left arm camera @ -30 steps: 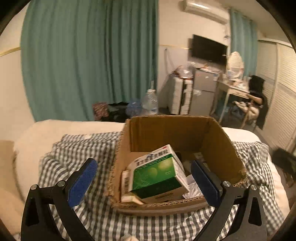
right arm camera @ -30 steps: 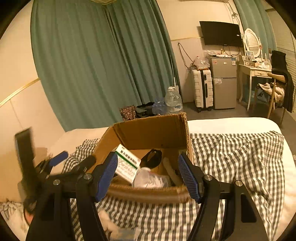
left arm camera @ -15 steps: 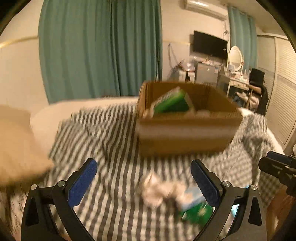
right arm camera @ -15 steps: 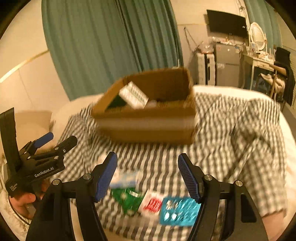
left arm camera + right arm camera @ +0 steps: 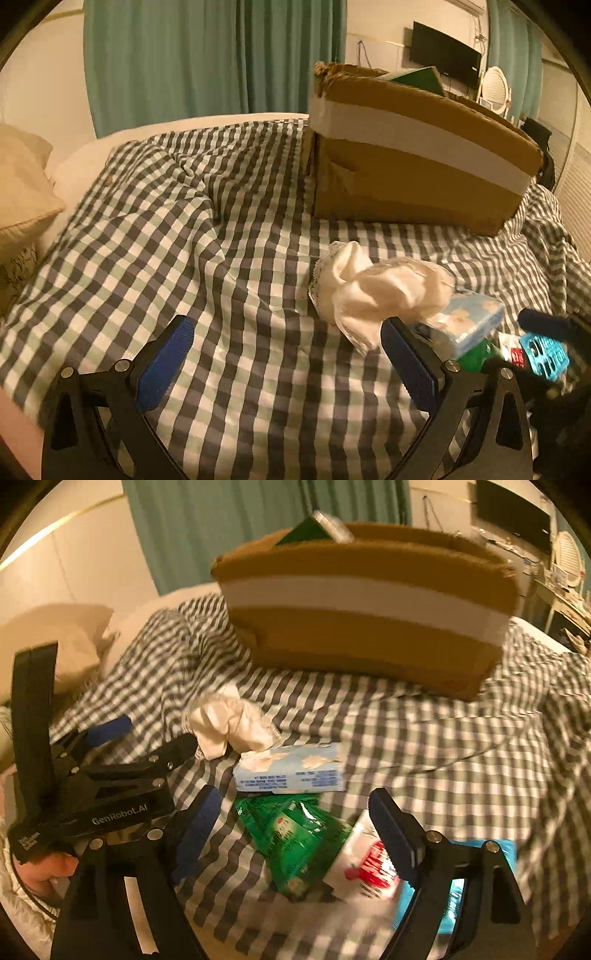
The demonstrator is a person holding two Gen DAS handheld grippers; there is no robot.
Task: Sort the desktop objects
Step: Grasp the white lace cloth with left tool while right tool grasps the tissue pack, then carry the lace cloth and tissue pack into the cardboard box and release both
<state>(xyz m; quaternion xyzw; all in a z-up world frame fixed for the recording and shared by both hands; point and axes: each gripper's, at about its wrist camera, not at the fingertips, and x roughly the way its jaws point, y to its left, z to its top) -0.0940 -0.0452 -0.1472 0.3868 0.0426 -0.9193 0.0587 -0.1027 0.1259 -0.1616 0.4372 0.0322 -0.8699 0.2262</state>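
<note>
A taped cardboard box [image 5: 406, 166] [image 5: 362, 627] stands on the checked blanket with a green box [image 5: 306, 530] poking out of its top. In front of it lie a crumpled white cloth [image 5: 369, 291] [image 5: 229, 723], a pale blue tissue pack [image 5: 469, 325] [image 5: 291, 771], a green packet [image 5: 295, 834], a red-and-white packet [image 5: 365, 867] and a cyan blister card [image 5: 543, 354] [image 5: 454, 886]. My left gripper [image 5: 288, 354] [image 5: 147, 734] is open and empty, left of the cloth. My right gripper [image 5: 295, 830] hangs over the green packet, its jaws opening and clear of it.
The checked blanket [image 5: 221, 258] covers a bed, with a beige pillow [image 5: 22, 192] at its left edge. Teal curtains [image 5: 207, 55] hang behind. A hand [image 5: 44, 871] holds the left gripper. A desk and a wall screen stand at the far right.
Both grippers have come down from above the box to low over the blanket in front of it. The loose items now show close below. The right jaws stand wider.
</note>
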